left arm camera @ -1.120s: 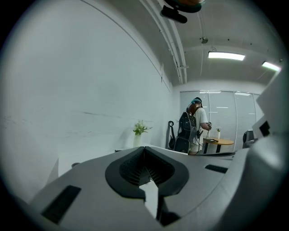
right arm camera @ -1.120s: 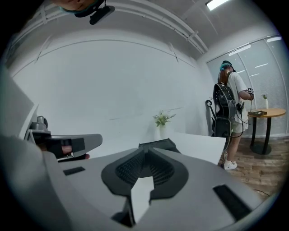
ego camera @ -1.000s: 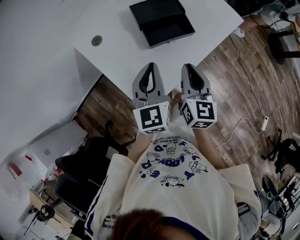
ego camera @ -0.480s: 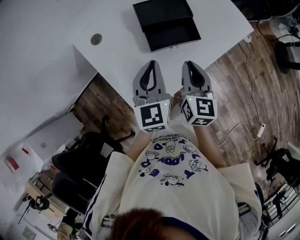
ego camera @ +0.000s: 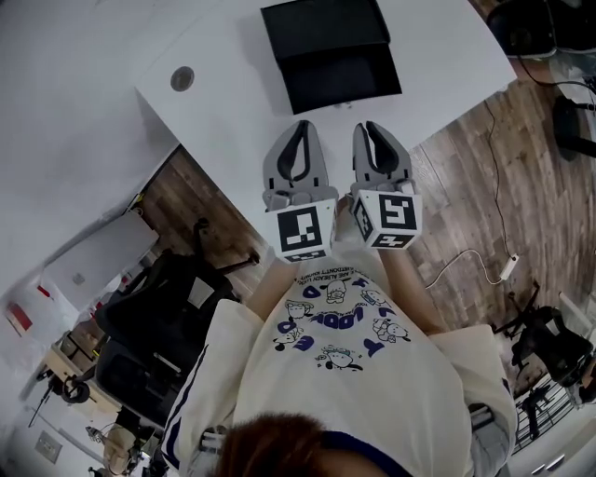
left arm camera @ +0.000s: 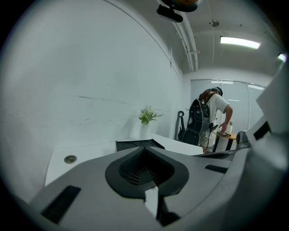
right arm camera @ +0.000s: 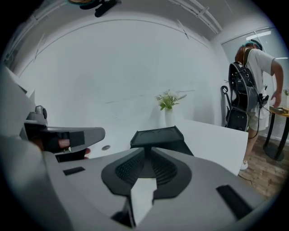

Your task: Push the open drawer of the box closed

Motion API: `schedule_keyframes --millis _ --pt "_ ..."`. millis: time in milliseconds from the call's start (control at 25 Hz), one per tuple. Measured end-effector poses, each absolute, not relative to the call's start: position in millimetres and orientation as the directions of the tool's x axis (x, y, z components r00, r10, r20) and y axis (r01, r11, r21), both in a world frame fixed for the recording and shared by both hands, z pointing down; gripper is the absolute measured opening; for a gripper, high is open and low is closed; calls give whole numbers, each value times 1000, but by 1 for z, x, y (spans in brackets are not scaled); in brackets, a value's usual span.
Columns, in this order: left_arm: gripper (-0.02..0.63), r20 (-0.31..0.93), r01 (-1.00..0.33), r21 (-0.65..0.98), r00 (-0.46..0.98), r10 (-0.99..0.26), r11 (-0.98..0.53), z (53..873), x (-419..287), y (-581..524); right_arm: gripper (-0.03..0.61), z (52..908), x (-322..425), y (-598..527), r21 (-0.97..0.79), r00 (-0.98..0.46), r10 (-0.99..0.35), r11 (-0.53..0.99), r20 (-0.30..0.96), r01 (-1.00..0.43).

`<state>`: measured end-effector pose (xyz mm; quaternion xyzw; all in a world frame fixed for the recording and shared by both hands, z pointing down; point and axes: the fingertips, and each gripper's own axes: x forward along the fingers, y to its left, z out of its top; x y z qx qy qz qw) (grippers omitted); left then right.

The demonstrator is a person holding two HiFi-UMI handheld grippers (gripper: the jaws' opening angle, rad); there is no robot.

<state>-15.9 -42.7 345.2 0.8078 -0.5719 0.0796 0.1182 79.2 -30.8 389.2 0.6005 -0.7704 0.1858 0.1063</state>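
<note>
A black box [ego camera: 322,20] stands on the white table [ego camera: 233,102], and its open drawer [ego camera: 343,78] sticks out toward me. Both grippers hover side by side just short of the drawer's front edge, over the table's near edge. My left gripper [ego camera: 300,128] is shut and empty. Also shut with nothing in it, my right gripper [ego camera: 365,127] points at the drawer. The box [left arm camera: 134,144] shows just beyond the closed tips of the left gripper [left arm camera: 144,149] in the left gripper view. In the right gripper view the box [right arm camera: 158,134] sits straight ahead of the right gripper [right arm camera: 145,150].
A round cable hole [ego camera: 182,78] lies in the table left of the box. A vase with a plant [right arm camera: 168,110] stands behind the box. A person with a backpack [left arm camera: 205,122] stands far off. An office chair [ego camera: 158,321] is under my left side; a cable [ego camera: 466,261] runs across the floor.
Both grippers have come a little closer to the drawer's front edge. Their jaws have stayed shut.
</note>
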Motion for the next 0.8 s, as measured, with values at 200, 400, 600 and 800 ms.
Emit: schedule_keyframes --millis 200,400,600,800 --pt "15 301 -952 101 308 -903 -291 361 -11 -53 54 407 83 -44 -170 -287 -863 237 416 -957" --pt "15 313 -958 95 287 -906 -270 370 -11 -60 107 423 83 -51 -180 -307 -835 251 457 -951" --pt "15 333 -962 96 273 -903 -256 380 -11 -65 110 439 83 -57 -178 -315 -814 261 488 -949" --pt "15 359 -966 101 258 -897 -238 391 -10 -67 123 456 84 -61 -186 -327 -788 269 521 -945"
